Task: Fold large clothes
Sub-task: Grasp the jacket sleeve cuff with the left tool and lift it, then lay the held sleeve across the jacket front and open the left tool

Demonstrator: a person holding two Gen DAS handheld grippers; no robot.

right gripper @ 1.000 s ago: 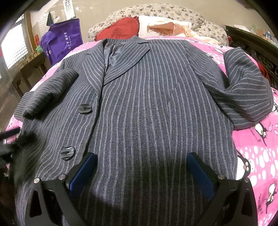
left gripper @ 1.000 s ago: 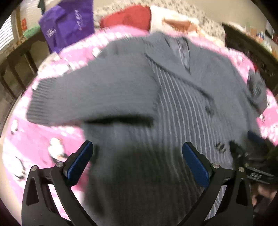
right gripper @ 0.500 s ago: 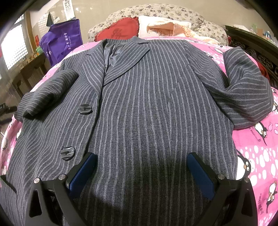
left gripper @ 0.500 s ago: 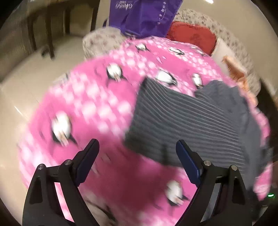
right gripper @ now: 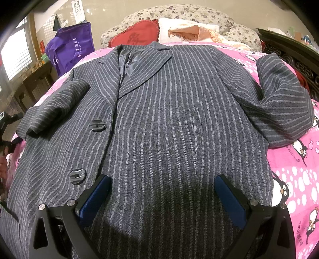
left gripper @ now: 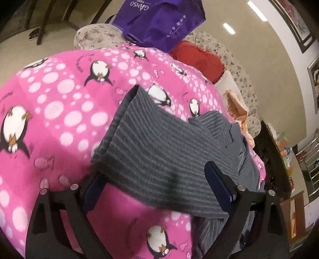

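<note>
A large grey pinstriped coat (right gripper: 171,111) lies face up on a pink penguin blanket (right gripper: 295,175), collar at the far end. Its left sleeve (right gripper: 53,105) is folded across the chest; its right sleeve (right gripper: 283,103) is bent back on itself. My right gripper (right gripper: 162,197) is open and empty, low over the coat's lower front. My left gripper (left gripper: 155,189) is open, with the left sleeve's cuff end (left gripper: 151,147) lying between and just beyond its jaws on the blanket (left gripper: 59,111). I cannot tell if the fingers touch the sleeve.
A purple shopping bag (left gripper: 161,22) stands past the bed's left edge, also in the right wrist view (right gripper: 69,49). A red heart cushion (right gripper: 135,35), peach cloth (right gripper: 197,33) and floral pillows (right gripper: 179,12) lie at the head. A dark wooden bed frame (right gripper: 295,55) runs along the right.
My left gripper swung left from over the coat's front to the left sleeve's cuff and moved closer to it. My right gripper stayed still. The coat has not moved.
</note>
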